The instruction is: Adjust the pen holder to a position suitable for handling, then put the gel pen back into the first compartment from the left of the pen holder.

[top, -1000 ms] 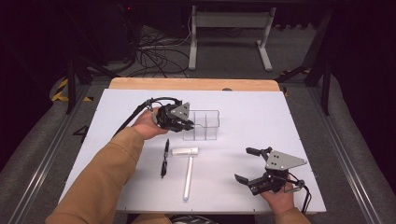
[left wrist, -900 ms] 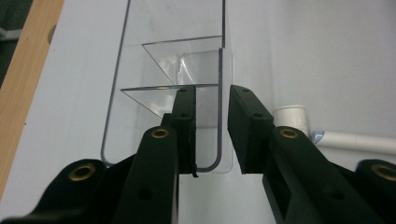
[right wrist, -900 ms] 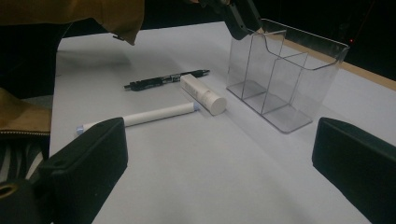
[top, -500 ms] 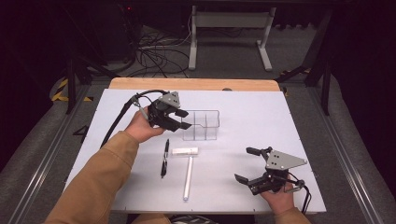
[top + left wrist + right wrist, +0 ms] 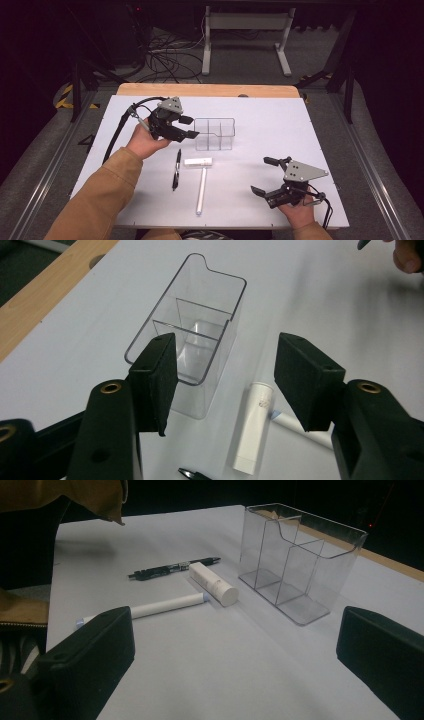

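Table: white top (image 5: 280,125) with a wooden far edge, dark room and cables behind.
Left gripper: (image 5: 187,127) held above the table at far left, forearm in a tan sleeve reaching forward; jaws had just been opening, nothing between them.
Clear box: (image 5: 215,133) just beside those jaw tips, upright, compartments bare.
Pen, white tube, white stick: (image 5: 176,168), (image 5: 198,162), (image 5: 201,190) lay near the box.
Right gripper: (image 5: 261,176) low at near right, jaws wide, holding nothing.

On the desk (image 5: 310,125), a divided organizer (image 5: 215,134) stands behind a short tube (image 5: 198,162), with a pen (image 5: 176,169) to its left and a long tube (image 5: 201,191) in front.
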Demonstrator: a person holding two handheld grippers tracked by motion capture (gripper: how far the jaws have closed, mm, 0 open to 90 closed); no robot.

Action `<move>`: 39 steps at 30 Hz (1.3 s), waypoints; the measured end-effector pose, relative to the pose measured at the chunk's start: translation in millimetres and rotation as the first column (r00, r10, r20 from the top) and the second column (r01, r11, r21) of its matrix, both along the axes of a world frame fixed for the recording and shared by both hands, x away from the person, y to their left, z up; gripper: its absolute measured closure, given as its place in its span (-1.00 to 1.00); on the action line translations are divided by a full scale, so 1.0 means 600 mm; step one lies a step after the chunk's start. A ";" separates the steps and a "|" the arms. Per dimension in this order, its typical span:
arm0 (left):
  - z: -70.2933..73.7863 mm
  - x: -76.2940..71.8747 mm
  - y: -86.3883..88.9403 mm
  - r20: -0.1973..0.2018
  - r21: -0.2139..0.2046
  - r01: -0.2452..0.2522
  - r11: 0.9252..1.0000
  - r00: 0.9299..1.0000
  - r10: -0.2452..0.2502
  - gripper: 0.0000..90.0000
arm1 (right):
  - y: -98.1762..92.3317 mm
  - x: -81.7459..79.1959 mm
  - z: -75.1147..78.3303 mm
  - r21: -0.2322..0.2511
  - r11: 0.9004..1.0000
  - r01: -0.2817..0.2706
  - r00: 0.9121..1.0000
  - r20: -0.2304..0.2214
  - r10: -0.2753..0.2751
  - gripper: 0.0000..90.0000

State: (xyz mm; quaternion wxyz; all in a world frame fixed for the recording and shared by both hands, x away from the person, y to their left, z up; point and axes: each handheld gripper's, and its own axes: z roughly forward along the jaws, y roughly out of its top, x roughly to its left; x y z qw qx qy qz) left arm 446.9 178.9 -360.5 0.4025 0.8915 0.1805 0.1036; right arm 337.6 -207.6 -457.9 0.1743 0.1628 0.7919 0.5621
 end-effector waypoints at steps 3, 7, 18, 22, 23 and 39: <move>0.000 -0.006 0.007 -0.019 -0.037 -0.027 0.999 0.999 0.027 -0.07 | 0.000 0.000 0.000 -0.002 1.000 0.005 1.000 0.003 -0.005 -0.94; 0.004 -0.015 0.015 -0.047 -0.065 -0.087 0.994 0.995 0.084 -0.13 | -0.001 0.001 0.000 0.000 1.000 0.010 1.000 0.001 -0.010 -0.94; 0.005 -0.039 0.031 -0.113 -0.104 -0.217 0.971 0.972 0.206 -0.25 | -0.002 -0.001 0.000 0.006 1.000 0.022 1.000 0.000 -0.022 -0.94; 0.005 -0.053 0.030 -0.108 -0.071 -0.261 0.963 0.962 0.252 -0.29 | -0.003 -0.001 0.000 0.006 1.000 0.023 1.000 0.001 -0.023 -0.95; 0.004 -0.056 0.029 -0.110 -0.067 -0.262 0.963 0.961 0.254 -0.29 | -0.003 -0.001 0.000 0.006 1.000 0.023 1.000 0.002 -0.023 -0.94; -0.019 -0.100 0.038 -0.108 -0.055 -0.353 0.934 0.932 0.346 -0.31 | -0.003 -0.002 0.001 -0.001 1.000 0.028 1.000 0.006 -0.028 -0.93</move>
